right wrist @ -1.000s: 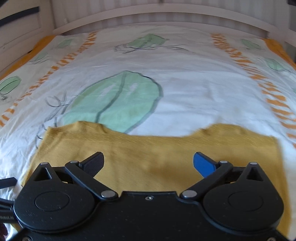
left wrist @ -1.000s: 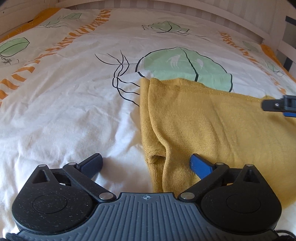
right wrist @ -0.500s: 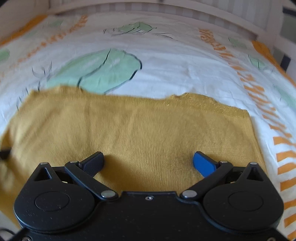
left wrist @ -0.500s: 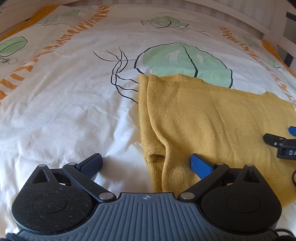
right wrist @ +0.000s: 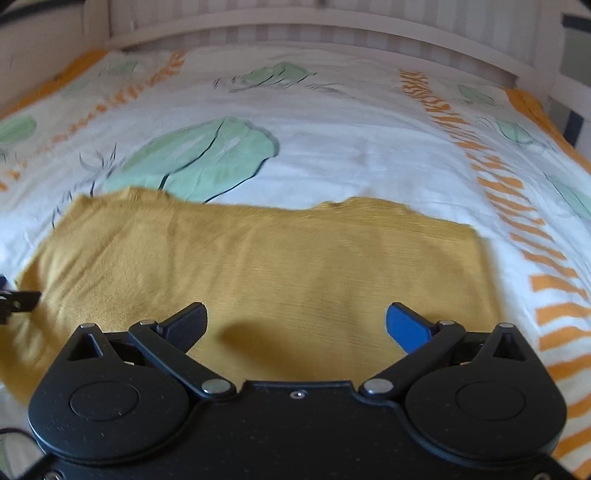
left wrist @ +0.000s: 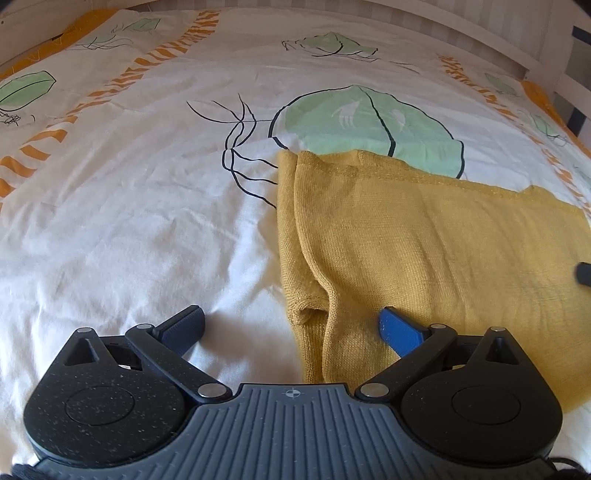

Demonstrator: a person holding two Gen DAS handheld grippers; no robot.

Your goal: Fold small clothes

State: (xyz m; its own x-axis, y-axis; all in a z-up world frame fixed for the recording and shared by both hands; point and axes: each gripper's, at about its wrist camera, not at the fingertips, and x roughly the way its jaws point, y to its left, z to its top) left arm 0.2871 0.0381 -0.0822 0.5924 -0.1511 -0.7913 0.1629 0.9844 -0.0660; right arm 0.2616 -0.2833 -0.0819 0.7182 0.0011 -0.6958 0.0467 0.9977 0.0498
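Lying flat, the yellow garment (right wrist: 280, 266) runs long side-to-side across the bedsheet (right wrist: 351, 147).

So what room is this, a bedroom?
Probably a bedroom: a white bedsheet with green leaf prints and orange stripes, a white slatted wooden bed rail, and a mustard-yellow knitted garment lying on it.

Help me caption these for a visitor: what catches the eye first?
The mustard-yellow knit garment lies flat on the white bedsheet, its far edge overlapping a big green leaf print. The left tool is open at the garment's folded left edge; the right tool is open over its middle.
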